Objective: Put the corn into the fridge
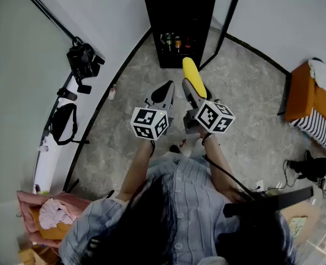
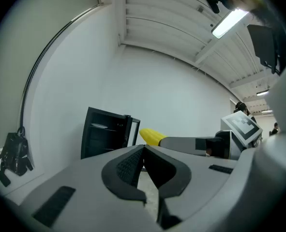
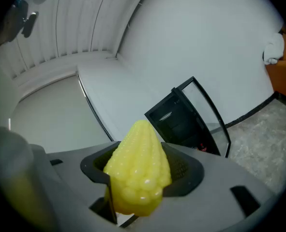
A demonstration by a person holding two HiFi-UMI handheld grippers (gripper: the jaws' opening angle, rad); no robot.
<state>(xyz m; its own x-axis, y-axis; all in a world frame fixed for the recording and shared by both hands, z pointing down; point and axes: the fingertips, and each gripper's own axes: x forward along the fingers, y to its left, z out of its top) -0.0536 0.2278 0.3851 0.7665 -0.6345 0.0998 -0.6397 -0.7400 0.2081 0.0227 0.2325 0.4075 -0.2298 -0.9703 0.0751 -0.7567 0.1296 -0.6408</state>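
Observation:
A yellow corn cob (image 1: pixel 191 70) sticks forward out of my right gripper (image 1: pixel 193 87), which is shut on it. In the right gripper view the corn (image 3: pixel 138 170) fills the space between the dark pads. My left gripper (image 1: pixel 164 90) is held level beside it on the left, jaws closed together with nothing between them (image 2: pixel 143 151). The black fridge (image 1: pixel 179 21) stands on the floor straight ahead, a short way beyond both grippers. Its glass door (image 1: pixel 229 10) is swung open to the right. Shelves show inside the fridge (image 3: pixel 181 120). From the left gripper view the corn (image 2: pixel 151 137) points toward the fridge (image 2: pixel 104 134).
Cans (image 1: pixel 176 41) sit on a lower fridge shelf. A black camera bag on a stand (image 1: pixel 83 59) is at the left wall, with a small bottle (image 1: pixel 112 93) on the floor nearby. An orange seat (image 1: pixel 309 95) and a person in stripes (image 1: pixel 317 128) are at the right.

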